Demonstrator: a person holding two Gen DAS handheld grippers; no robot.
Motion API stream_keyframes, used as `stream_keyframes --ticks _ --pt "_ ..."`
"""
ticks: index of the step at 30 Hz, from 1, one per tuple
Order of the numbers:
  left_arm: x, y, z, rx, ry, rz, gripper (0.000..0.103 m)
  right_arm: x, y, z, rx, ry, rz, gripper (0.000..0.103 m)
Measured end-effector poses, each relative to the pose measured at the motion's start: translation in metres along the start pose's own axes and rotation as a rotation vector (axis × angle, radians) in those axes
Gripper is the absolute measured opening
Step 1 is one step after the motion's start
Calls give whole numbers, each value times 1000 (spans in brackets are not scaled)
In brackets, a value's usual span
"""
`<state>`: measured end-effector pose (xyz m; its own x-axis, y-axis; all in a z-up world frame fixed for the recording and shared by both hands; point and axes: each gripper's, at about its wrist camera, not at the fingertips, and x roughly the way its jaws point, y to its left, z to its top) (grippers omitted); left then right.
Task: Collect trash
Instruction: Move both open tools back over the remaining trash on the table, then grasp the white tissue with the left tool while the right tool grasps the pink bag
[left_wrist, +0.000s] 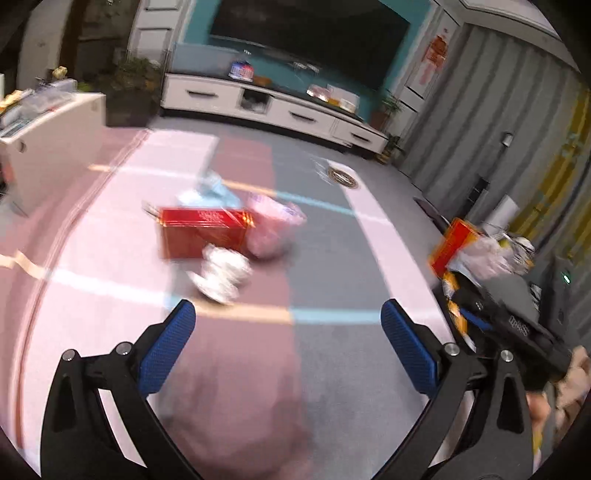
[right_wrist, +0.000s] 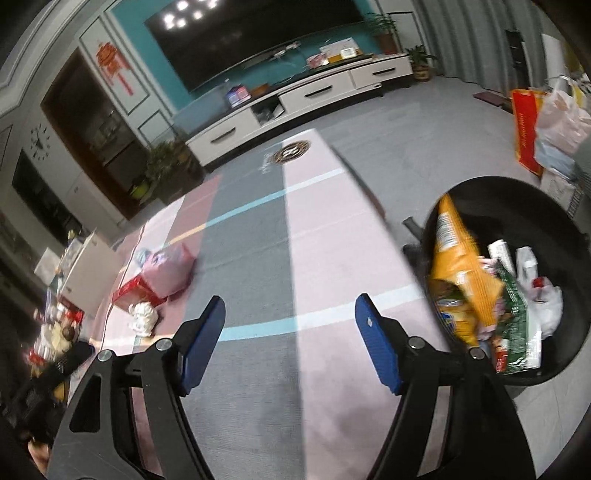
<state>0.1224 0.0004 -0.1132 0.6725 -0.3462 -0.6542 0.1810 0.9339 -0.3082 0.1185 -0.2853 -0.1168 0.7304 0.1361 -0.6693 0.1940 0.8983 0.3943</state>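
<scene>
On the pink and grey rug lie a red box (left_wrist: 201, 236), a crumpled white wrapper (left_wrist: 221, 275), a pink bag (left_wrist: 271, 227) and a pale blue piece (left_wrist: 210, 190), all blurred. My left gripper (left_wrist: 288, 315) stands open and empty above the rug, short of them. My right gripper (right_wrist: 290, 310) is open with nothing between its blue pads. To its right stands a black bin (right_wrist: 569, 229) holding a yellow snack bag (right_wrist: 458, 266), a green packet (right_wrist: 517, 325) and a white plastic bag (right_wrist: 543, 295). From the right wrist view the red box (right_wrist: 131, 290), white wrapper (right_wrist: 142, 317) and pink bag (right_wrist: 170, 269) lie far left.
A white TV cabinet (right_wrist: 295, 99) and a dark screen (right_wrist: 258, 37) line the far wall, with potted plants (right_wrist: 166, 162) beside them. A white low table (left_wrist: 51, 144) stands at the left. Red and plastic bags (right_wrist: 546, 125) stand against the wall behind the bin. My right hand and its gripper body (left_wrist: 524, 325) show at the right.
</scene>
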Motion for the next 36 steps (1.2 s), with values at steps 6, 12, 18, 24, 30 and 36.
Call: stream_keyframes --ticks 6,12,18,24,30,36 --pt "47 38 4 -55 101 99 100 25 23 -8 -40 72 30 72" --pt "70 38 12 -26 85 117 100 44 35 -12 -44 102 29 72" --pt "85 39 13 -34 78 144 76 56 46 -15 -38 123 53 72" --pt "81 45 13 -61 64 122 31 59 56 -18 -48 126 73 72" --pt "45 41 14 -98 1 73 22 63 65 -23 -63 144 120 72" --pt "-3 45 14 -108 -141 105 23 66 75 -23 -38 147 202 72"
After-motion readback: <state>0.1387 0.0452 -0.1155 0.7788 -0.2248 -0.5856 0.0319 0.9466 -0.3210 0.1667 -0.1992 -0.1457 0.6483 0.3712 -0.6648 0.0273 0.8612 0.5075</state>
